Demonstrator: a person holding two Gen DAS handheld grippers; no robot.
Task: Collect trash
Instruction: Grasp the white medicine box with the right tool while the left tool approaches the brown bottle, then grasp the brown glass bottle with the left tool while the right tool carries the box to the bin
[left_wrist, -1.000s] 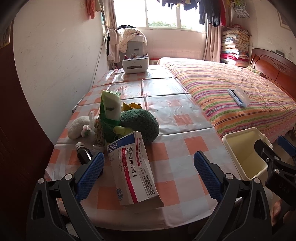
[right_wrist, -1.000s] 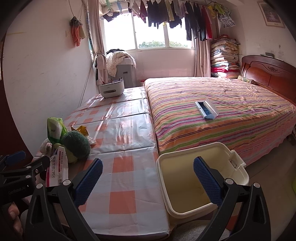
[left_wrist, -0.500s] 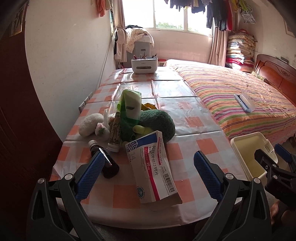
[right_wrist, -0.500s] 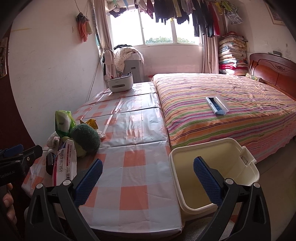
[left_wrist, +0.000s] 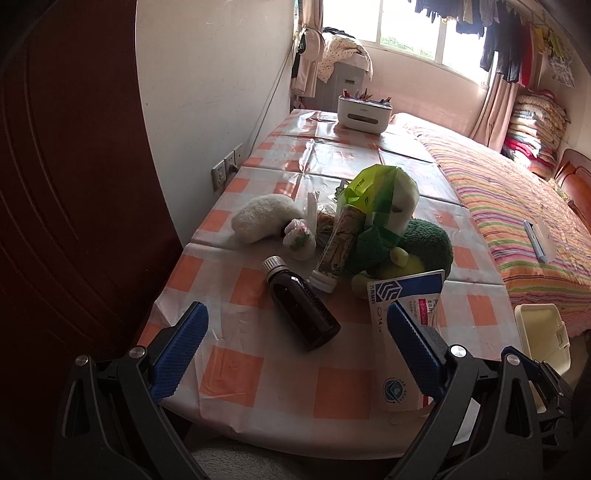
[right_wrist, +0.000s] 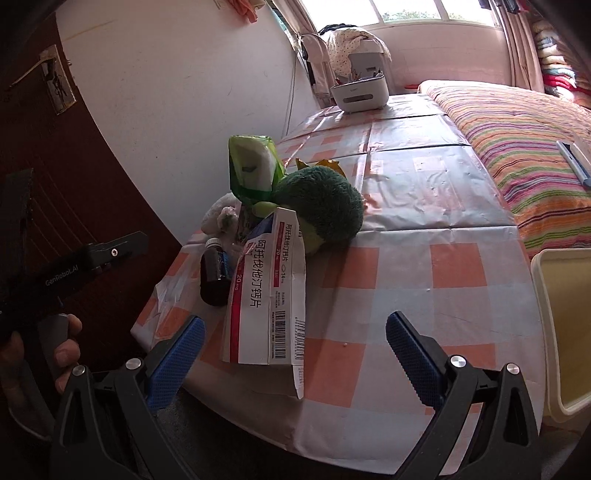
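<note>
A dark brown bottle (left_wrist: 301, 304) lies on the checkered table (left_wrist: 280, 373), just ahead of my open, empty left gripper (left_wrist: 295, 347). A white and red medicine box (left_wrist: 404, 306) lies to its right; in the right wrist view the box (right_wrist: 267, 291) lies just ahead of my open, empty right gripper (right_wrist: 295, 354). Behind them are a tube (left_wrist: 338, 245), a green wrapper pack (left_wrist: 384, 195), a knotted plastic bag (left_wrist: 301, 236), and a yellow wrapper (right_wrist: 325, 164). A cream bin (right_wrist: 565, 321) stands at the table's right edge.
A green plush toy (right_wrist: 321, 206) and a white plush toy (left_wrist: 260, 218) lie among the trash. A white organizer box (left_wrist: 364, 112) stands at the far end. A striped bed (left_wrist: 517, 192) lies right of the table. A wall and dark door (left_wrist: 74, 184) are on the left.
Both grippers swung left and came closer to the table. The bottle now lies ahead of the left gripper and the medicine box ahead of the right. Both stay open.
</note>
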